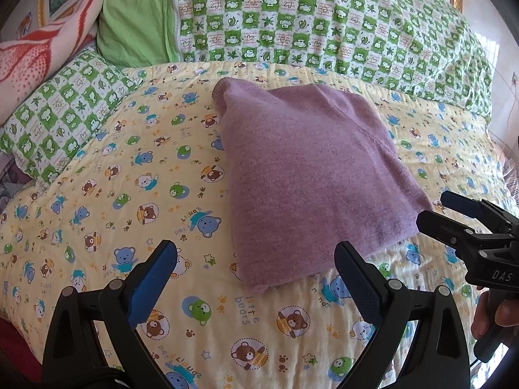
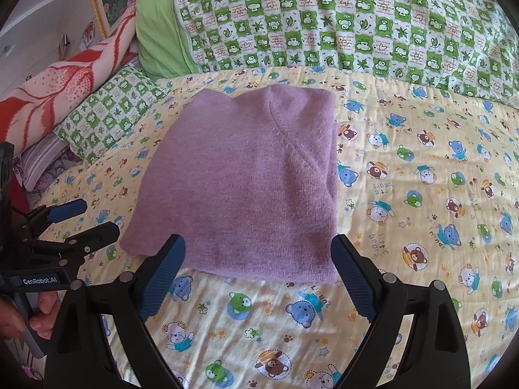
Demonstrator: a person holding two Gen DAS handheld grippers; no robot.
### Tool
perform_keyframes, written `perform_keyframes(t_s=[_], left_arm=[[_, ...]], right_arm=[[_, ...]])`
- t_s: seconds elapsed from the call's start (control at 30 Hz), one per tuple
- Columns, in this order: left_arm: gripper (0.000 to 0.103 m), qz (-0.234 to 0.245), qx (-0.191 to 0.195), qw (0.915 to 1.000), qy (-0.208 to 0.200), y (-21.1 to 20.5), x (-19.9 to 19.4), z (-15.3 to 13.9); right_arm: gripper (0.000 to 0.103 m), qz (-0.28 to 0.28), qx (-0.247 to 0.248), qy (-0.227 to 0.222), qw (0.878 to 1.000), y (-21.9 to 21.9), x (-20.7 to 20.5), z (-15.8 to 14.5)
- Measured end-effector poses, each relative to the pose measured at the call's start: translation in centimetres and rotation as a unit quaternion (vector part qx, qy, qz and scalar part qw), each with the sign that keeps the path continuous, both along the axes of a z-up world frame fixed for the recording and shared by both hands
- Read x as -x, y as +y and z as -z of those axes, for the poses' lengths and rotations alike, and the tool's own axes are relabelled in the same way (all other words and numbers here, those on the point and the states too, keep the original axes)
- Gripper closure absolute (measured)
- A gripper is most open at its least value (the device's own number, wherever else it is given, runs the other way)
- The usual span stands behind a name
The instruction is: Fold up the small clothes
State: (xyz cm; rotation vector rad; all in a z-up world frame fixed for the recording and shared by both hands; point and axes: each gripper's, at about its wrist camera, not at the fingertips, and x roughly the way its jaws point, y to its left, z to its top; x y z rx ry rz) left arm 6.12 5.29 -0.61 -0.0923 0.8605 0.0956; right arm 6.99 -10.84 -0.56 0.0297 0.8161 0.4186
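Note:
A purple knitted garment [image 1: 311, 175] lies folded into a flat rectangle on the yellow bear-print quilt [image 1: 123, 201]; it also shows in the right wrist view [image 2: 246, 181]. My left gripper [image 1: 256, 259] is open and empty, just short of the garment's near left corner. My right gripper [image 2: 258, 254] is open and empty, its fingertips at the garment's near edge without gripping it. The right gripper also shows at the right edge of the left wrist view [image 1: 434, 209], beside the garment's right corner. The left gripper shows at the left of the right wrist view [image 2: 97, 218].
A green checked duvet [image 1: 324, 26] is heaped along the back of the bed. A green checked pillow [image 1: 65, 113] and a red-and-pink blanket [image 1: 42, 48] lie at the back left. The quilt [image 2: 421, 194] stretches to the right of the garment.

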Motion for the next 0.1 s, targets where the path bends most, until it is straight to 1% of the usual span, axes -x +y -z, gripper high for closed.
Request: perform_keyframes(t_s=[0.1], left_arm=[[0.005, 0.001, 0.002, 1.0, 0.0, 0.02, -0.05, -0.09]], right_arm=[[0.012, 0.001, 0.0, -0.001, 1.0, 0.12, 0.06, -0.08]])
